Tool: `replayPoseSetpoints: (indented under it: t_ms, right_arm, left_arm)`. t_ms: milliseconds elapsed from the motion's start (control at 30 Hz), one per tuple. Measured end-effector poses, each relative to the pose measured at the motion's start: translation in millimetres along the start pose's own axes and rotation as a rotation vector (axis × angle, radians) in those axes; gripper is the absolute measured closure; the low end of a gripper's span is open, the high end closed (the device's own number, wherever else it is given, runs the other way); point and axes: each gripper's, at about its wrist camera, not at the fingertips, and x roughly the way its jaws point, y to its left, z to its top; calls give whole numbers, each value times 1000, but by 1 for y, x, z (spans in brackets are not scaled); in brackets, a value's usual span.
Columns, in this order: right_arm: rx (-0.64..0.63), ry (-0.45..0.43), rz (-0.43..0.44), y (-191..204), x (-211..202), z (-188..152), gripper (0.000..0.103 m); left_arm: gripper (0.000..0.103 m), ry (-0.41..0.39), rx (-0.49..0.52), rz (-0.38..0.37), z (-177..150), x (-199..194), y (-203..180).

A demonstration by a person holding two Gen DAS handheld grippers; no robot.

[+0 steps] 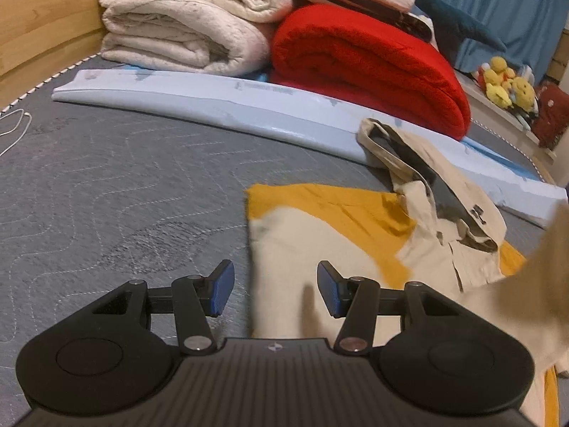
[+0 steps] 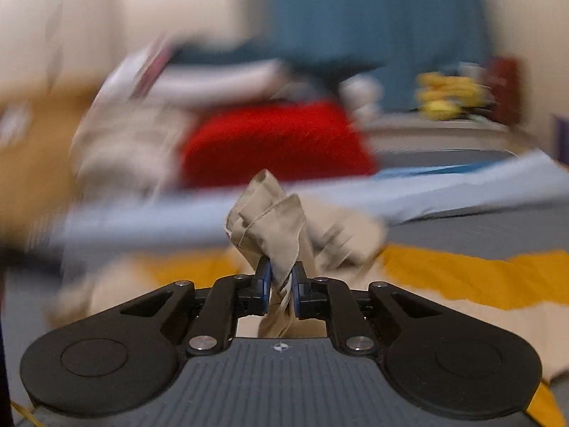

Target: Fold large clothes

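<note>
A beige jacket with a dark collar lining lies on a yellow cloth spread on the grey mattress. My left gripper is open and empty, just above the jacket's left edge. My right gripper is shut on a bunched fold of the beige jacket and holds it lifted above the yellow cloth. The right wrist view is motion-blurred. A blurred beige sleeve hangs at the right of the left wrist view.
A long pale-blue board lies across the mattress behind the jacket. Behind it are a folded white blanket and a folded red blanket. Yellow plush toys sit at the far right. A white cable lies at the left edge.
</note>
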Motion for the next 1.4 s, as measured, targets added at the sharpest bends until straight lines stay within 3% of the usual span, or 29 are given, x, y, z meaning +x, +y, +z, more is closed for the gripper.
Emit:
replayPoseSetpoints:
  t_ms: [67,133,233,333,367,433,500,600,700,733,767,800,867,967,1033,1167,1300,1400]
  right_arm:
    - [153,-58,-82,-32,-5,10,92]
    - [299,-54,-181,-64,-4,11,92]
    - [457,43,-344,-104,8,1,90]
    - [610,139,-462,-134,17,-15,80]
    - [657,164,-484,-141,21,-21,79]
    - [724,193,-516,-152,24,-29,58]
    - [772,221,-527,-158,30,-37,48]
    - [848,273,-523,-166,39,-48,48]
    - [911,366,-550,-175,43,-64,50]
    - [924,381,-550,-178,45,-67,57]
    - [923,382,-552,-179,47,-68,66]
    - [914,375,-547,-179,49,-67,82]
    - [896,353,-538,-179,49,-61,84]
    - [847,315,-535,-172,43,-51,83]
    - [802,321,-559,-168,46,-47,77]
    - [691,304,-640,-160,35,-45,68]
    - [564,220,-743,-159,27,-29,65]
    - [550,186,-637,-160,37,-22,63]
  left_arm:
    - [46,7,-3,1,1,1,3]
    - [46,30,-4,-11,-2,5,4]
    - [46,80,4,-44,-9,13,0]
    - [46,132,33,-88,-19,24,-12]
    - [46,154,46,-105,-24,28,-16]
    - [46,202,72,-126,-34,38,-23]
    - [46,261,107,-126,-46,51,-28]
    - [46,311,161,-64,-61,64,-30]
    - [46,277,181,-47,-57,57,-34]
    - [46,255,179,-58,-54,53,-35]
    - [46,239,182,-74,-52,50,-37]
    - [46,247,188,-84,-53,52,-38]
    - [46,305,201,-58,-60,64,-37]
    - [45,307,245,-23,-63,66,-41]
    - [45,274,254,-29,-59,57,-46]
    - [45,250,258,-44,-57,47,-55]
    - [45,244,269,-45,-60,47,-63]
    - [45,246,271,-47,-61,48,-65]
